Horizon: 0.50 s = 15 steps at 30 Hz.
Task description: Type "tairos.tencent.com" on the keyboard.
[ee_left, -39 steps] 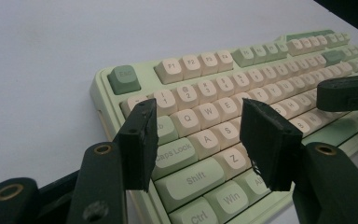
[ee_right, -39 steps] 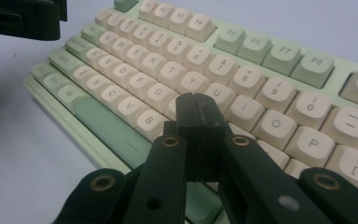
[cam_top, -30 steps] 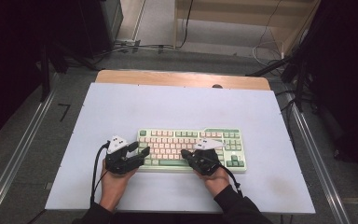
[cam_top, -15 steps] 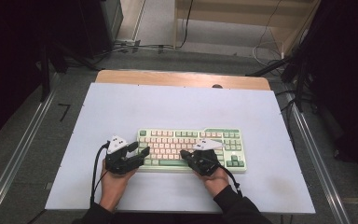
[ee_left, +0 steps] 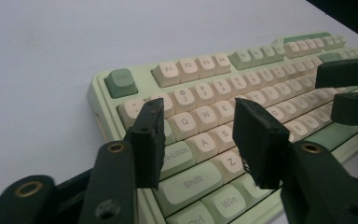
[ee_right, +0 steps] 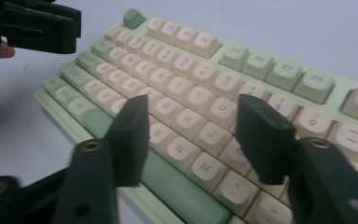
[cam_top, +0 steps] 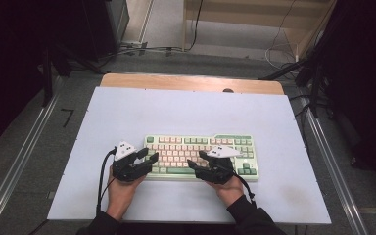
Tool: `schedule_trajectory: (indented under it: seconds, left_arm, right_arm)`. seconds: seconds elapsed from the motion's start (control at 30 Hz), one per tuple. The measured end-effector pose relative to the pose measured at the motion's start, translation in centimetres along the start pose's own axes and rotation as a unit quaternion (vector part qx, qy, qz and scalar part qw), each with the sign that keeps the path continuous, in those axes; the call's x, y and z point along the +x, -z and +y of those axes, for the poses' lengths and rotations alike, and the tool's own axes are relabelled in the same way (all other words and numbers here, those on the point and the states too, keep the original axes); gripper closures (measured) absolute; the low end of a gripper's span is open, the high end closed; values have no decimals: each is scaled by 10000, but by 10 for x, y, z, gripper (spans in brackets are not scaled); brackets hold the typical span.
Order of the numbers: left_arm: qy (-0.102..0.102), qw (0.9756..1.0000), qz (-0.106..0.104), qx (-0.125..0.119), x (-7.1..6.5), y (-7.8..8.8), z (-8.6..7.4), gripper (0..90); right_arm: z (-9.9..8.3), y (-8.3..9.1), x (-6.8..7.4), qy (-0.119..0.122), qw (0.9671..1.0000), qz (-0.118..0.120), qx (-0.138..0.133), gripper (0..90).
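place: lab | cues: cables [cam_top: 142, 49] on floor, railed table [cam_top: 186, 112]

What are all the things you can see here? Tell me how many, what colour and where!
keyboard: one, pale green with cream keys, on the near middle of the mat
mat: one, pale blue-white, covering the table
table: one, wood, edge showing beyond the mat
left tongs: one, black, open above the keyboard's left end, jaws just been closing, nothing between them
right tongs: one, black, open above the middle keys, jaws just been opening, nothing between them
hands: two, holding the tongs
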<state>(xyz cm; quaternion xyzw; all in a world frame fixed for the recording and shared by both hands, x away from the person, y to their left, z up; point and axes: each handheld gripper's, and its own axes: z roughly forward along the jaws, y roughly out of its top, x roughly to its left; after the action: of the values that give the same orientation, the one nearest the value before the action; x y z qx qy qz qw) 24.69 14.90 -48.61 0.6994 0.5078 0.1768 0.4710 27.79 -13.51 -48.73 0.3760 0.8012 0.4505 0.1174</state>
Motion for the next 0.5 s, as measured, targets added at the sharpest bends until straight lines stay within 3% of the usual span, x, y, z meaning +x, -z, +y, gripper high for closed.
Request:
schedule_trajectory:
  seconds: [0.13,0.33,0.5]
  left_arm:
    - [-102,9999,-128,38,-1,-5,2,706]
    - [-150,9994,-305,89,-4,-14,6,898]
    - [-244,9987,-412,155,-9,-23,10,900]
  right_arm:
    - [-1,4,-7,-131,9999,-96,10,271]
    - [-5,9,-12,-202,9994,-255,121,255]
    - [-8,14,-15,-261,9989,-356,138,255]
